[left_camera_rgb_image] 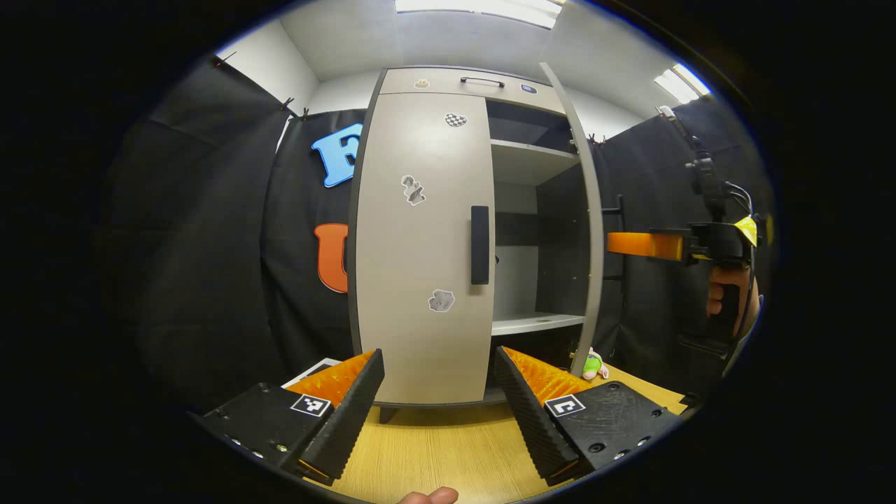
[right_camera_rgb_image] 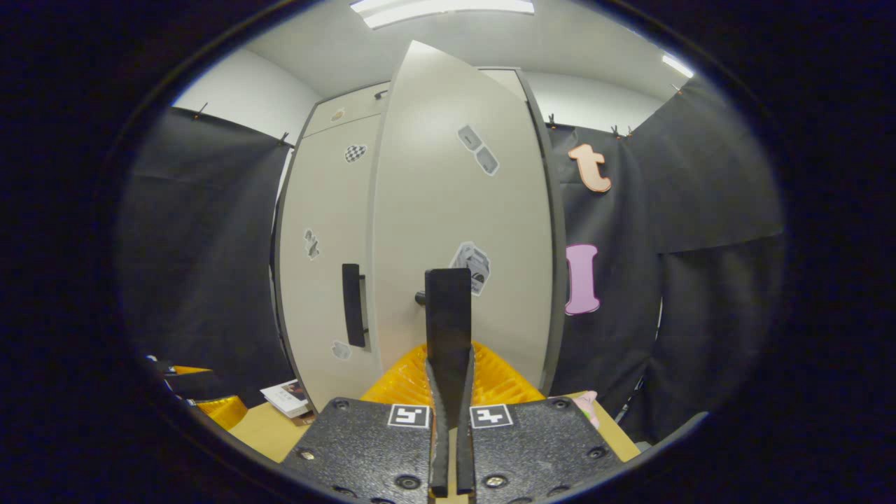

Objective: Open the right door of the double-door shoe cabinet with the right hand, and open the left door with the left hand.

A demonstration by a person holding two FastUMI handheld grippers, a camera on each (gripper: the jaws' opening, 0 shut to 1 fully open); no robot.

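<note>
The grey shoe cabinet (left_camera_rgb_image: pixel 434 80) stands on a wooden table. Its left door (left_camera_rgb_image: pixel 420 238) is closed, with a black vertical handle (left_camera_rgb_image: pixel 479 245) at its inner edge. My left gripper (left_camera_rgb_image: pixel 439 392) is open, low in front of that door and not touching it. The right door (left_camera_rgb_image: pixel 590 231) is swung out, seen edge-on, baring the shelves (left_camera_rgb_image: pixel 535 323). In the right gripper view, that door (right_camera_rgb_image: pixel 462 210) faces me and my right gripper (right_camera_rgb_image: pixel 448 378) is shut on its black handle (right_camera_rgb_image: pixel 448 308). The left door's handle (right_camera_rgb_image: pixel 353 304) shows beside it.
A small green and pink toy (left_camera_rgb_image: pixel 593 365) lies on the table (left_camera_rgb_image: pixel 434 448) at the foot of the open door. A white booklet (right_camera_rgb_image: pixel 287 397) lies left of the cabinet. A drawer with a bar handle (left_camera_rgb_image: pixel 481 82) tops the cabinet. Black cloth walls stand on both sides.
</note>
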